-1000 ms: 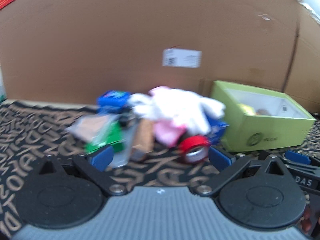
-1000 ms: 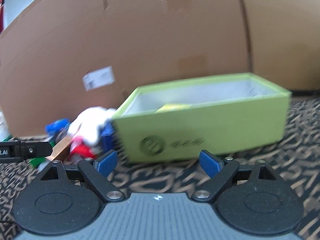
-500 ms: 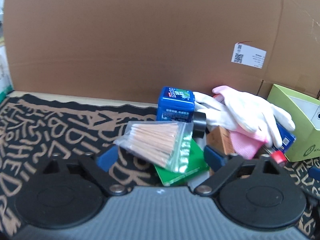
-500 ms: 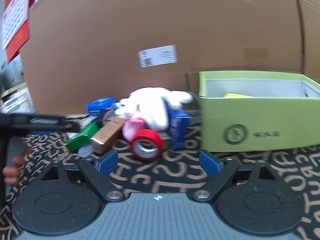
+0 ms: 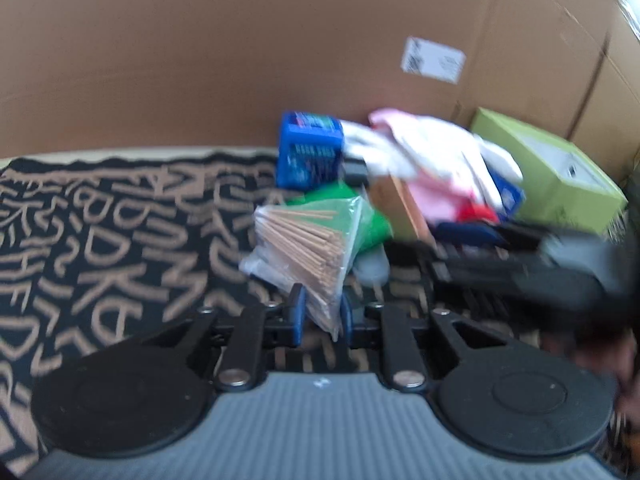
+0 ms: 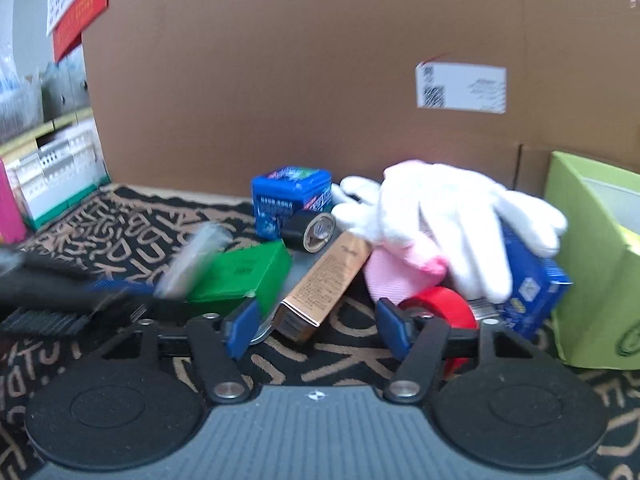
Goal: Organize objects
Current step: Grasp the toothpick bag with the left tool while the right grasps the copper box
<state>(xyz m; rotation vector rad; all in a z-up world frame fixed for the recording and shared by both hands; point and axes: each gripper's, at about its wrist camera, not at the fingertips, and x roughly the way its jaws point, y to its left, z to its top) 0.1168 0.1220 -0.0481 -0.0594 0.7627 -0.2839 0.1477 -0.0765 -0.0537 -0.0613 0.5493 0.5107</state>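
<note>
My left gripper is pinched on the bag of wooden sticks, its blue pads pressed against the bag's narrow lower corner at lower centre of the left wrist view. The bag fans up and away from the jaws toward frame centre, so its long axis runs roughly along the fingers, tilted a little left. It overlaps the green box behind it; through the blur I cannot tell whether the two are touching. The lime-green open box sits at the right edge of that view, beyond the pile of white glove, pink cloth and blue carton. I judge the coming move to be a carry rightward over the pile. My right gripper is spread wide and holds nothing. In its view the copper carton lies just ahead between the fingers, its long axis slanting from lower left to upper right, with the red tape roll beside the right finger. The right gripper is the nearer one to that carton.
</note>
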